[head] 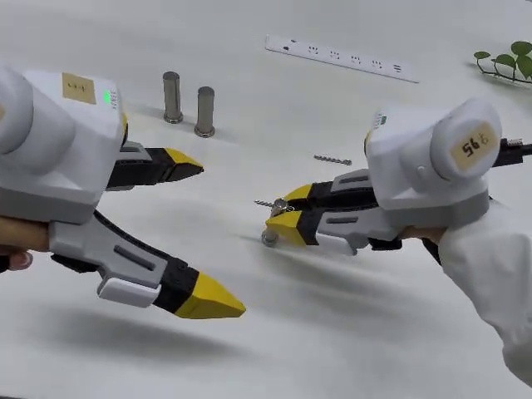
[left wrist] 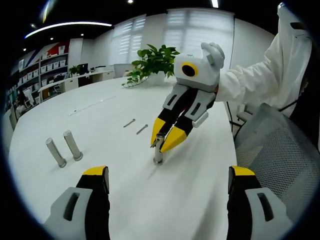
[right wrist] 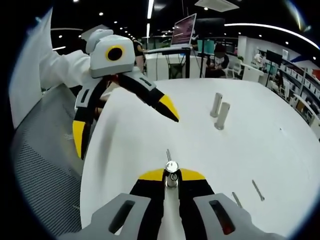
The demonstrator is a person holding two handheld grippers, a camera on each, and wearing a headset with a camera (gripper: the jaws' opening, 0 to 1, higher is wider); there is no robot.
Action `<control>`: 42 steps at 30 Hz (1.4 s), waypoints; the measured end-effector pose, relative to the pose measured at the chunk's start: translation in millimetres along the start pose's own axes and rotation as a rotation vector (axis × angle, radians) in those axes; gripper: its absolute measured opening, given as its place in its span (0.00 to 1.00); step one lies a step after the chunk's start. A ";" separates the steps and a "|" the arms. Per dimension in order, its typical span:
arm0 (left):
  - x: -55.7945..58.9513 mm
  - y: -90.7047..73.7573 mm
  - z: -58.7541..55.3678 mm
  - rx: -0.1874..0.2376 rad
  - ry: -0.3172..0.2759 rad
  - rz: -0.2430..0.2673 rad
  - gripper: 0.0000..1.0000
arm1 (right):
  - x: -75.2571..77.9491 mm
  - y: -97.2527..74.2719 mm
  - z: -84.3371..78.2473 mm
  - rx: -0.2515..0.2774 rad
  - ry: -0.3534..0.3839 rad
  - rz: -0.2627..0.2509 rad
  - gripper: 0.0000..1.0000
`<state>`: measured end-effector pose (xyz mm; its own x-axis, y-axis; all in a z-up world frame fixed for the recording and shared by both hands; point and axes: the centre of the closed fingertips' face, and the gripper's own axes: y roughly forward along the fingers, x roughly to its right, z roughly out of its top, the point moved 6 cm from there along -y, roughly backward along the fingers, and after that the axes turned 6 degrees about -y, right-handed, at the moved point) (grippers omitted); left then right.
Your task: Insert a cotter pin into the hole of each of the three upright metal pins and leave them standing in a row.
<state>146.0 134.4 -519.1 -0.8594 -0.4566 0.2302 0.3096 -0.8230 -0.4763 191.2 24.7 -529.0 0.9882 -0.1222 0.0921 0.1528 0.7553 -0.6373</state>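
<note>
plainly, right claw (head: 278, 212) gripping pin (head: 269, 238) bears a handwritten sticker (head: 474, 146).

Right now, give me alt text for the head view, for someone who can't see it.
The right tongs grip the top of a metal pin on a white table, a cotter pin poking from it. The left tongs hang open; two more metal pins stand behind.

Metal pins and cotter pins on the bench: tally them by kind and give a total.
Metal pins: 3
Cotter pins: 3 (two lying loose, one at the near metal pin)
Total: 6
</note>
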 end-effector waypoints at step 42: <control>-9.4 -23.1 -6.4 0.047 -0.061 0.095 0.99 | 10.2 48.8 27.6 0.016 -0.056 0.064 0.05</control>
<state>144.3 159.9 -515.7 -0.7992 -0.5522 0.2376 0.4088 -0.7890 -0.4586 209.0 78.1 -538.0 0.9948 -0.0376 0.0949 0.0894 0.7706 -0.6310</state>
